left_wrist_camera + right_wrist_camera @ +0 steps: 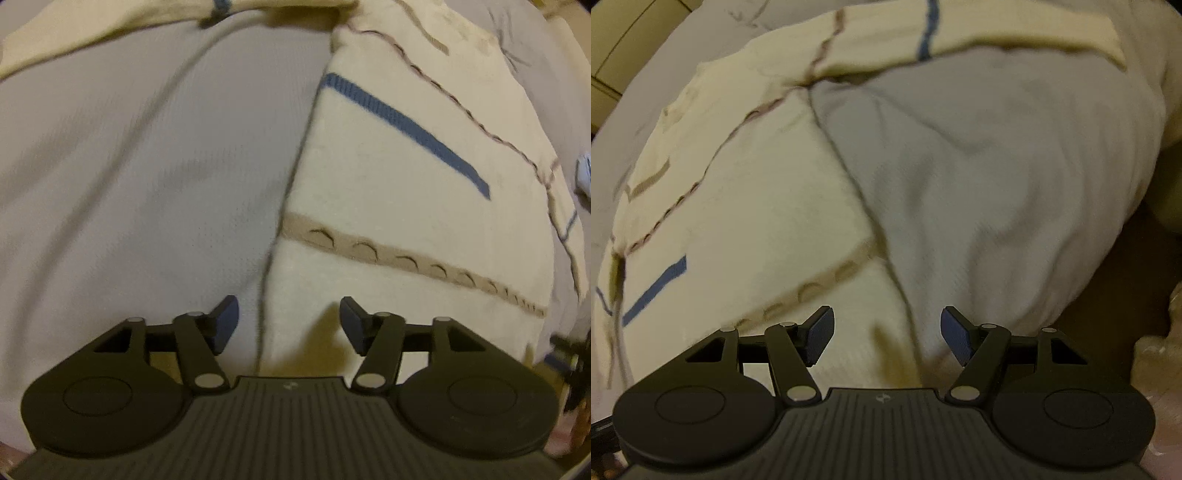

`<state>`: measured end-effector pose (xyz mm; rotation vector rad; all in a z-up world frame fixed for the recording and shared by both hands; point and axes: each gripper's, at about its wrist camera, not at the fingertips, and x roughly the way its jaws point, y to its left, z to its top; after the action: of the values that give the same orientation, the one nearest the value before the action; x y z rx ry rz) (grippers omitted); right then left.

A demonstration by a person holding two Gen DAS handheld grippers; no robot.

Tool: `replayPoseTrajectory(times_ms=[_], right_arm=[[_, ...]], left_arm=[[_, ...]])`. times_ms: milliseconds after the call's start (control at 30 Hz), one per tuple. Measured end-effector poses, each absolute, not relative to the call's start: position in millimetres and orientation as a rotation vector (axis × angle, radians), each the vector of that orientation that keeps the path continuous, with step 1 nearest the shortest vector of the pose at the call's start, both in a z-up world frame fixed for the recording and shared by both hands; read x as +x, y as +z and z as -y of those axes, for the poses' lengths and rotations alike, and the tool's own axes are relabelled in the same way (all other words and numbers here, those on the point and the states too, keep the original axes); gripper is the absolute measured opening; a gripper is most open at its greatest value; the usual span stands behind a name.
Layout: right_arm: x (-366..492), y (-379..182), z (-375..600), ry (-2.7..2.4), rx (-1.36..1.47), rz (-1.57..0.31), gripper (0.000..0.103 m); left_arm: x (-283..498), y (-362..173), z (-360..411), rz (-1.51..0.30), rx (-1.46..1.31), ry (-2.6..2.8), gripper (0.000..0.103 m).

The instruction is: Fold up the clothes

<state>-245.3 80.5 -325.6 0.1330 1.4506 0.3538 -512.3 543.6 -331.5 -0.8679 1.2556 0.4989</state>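
A grey-white garment (129,177) lies spread flat, partly over a cream blanket (399,192) with blue and tan stripes. In the left wrist view my left gripper (289,325) is open and empty, hovering just above the garment's right edge where it meets the blanket. In the right wrist view the same garment (997,177) fills the centre and right, wrinkled, with the cream blanket (738,206) to its left. My right gripper (887,334) is open and empty, just above the garment's near left edge.
A cream strip with a blue stripe (960,33) lies across the far end of the garment. A dark gap (1126,295) drops off to the right of the garment. Pale floor tiles (613,55) show at far left.
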Motion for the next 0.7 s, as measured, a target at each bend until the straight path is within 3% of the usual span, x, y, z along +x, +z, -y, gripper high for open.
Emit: replayPoseTrajectory(times_ms=[67, 100, 133, 167, 200, 300, 367, 433, 533, 700], right_arm=[[-248, -338, -78, 0.387, 0.155, -1.473, 0.064], [-249, -345, -77, 0.404, 0.163, -1.485, 0.062], [-250, -352, -78, 0.423, 0.168, -1.495, 0.049], [-250, -358, -82, 0.445, 0.163, -1.5, 0.018], [-251, -362, -86, 0.47, 0.146, -1.495, 0.009], [-262, -347, -91, 0.534, -0.003, -1.408, 0.007], [-269, -347, -88, 0.533, -0.18, -1.372, 0.009], [-281, -345, -91, 0.573, -0.358, -1.329, 0.024], [-317, -325, -98, 0.703, -0.581, -1.123, 0.033], [-397, -327, -113, 0.894, -1.001, -0.753, 0.033]], left_arm=[[-509, -341, -540, -1.237, -0.895, 0.522, 0.055], [-506, -344, -538, -1.229, -0.903, 0.53, 0.041], [-503, -346, -536, -1.22, -0.909, 0.533, 0.028], [-501, -343, -533, -1.21, -0.899, 0.523, 0.004], [-498, -336, -527, -1.198, -0.849, 0.525, 0.004], [-502, -311, -503, -1.164, -0.633, 0.512, 0.006], [-504, -311, -484, -1.259, -0.444, 0.537, 0.012], [-505, -310, -460, -1.335, -0.242, 0.546, 0.013], [-508, -297, -423, -1.303, -0.113, 0.486, 0.015], [-495, -288, -355, -1.24, 0.14, 0.283, 0.021]])
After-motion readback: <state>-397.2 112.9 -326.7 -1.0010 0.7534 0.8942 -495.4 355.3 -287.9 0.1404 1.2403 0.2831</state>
